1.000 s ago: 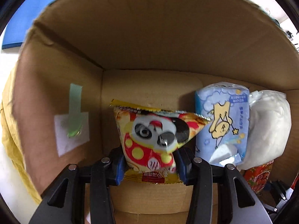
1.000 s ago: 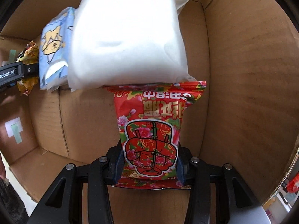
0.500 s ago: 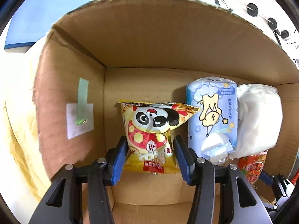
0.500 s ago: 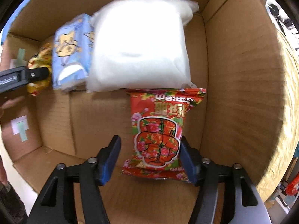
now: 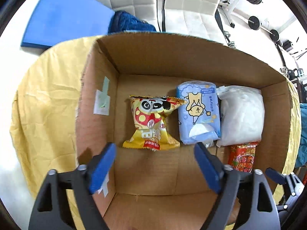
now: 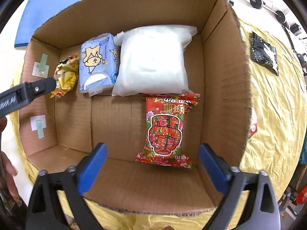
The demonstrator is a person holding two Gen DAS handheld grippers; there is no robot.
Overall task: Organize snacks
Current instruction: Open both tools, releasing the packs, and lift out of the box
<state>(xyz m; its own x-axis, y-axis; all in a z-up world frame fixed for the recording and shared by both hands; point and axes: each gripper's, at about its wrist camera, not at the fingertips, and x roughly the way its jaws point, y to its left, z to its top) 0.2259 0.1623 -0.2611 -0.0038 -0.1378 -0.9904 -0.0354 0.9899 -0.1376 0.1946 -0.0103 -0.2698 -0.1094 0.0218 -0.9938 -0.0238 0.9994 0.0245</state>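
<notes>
cardboard box [image 6: 224, 88] on yellow-clothed surface [image 6: 272, 111], four packs inside, one of each. panda snack [image 5: 152, 124] lies flat, long axis running away from left gripper [image 5: 155, 167], panda face at far end; it sits just beyond fingers, apart from them. red snack [image 6: 167, 128] lies flat by right wall, long axis running away from right gripper [image 6: 153, 166], between and just beyond fingertips, untouched. blue pack [image 6: 97, 63] and white pack [image 6: 153, 61] side by side along far wall. both grippers' fingers spread wide, holding nothing.
</notes>
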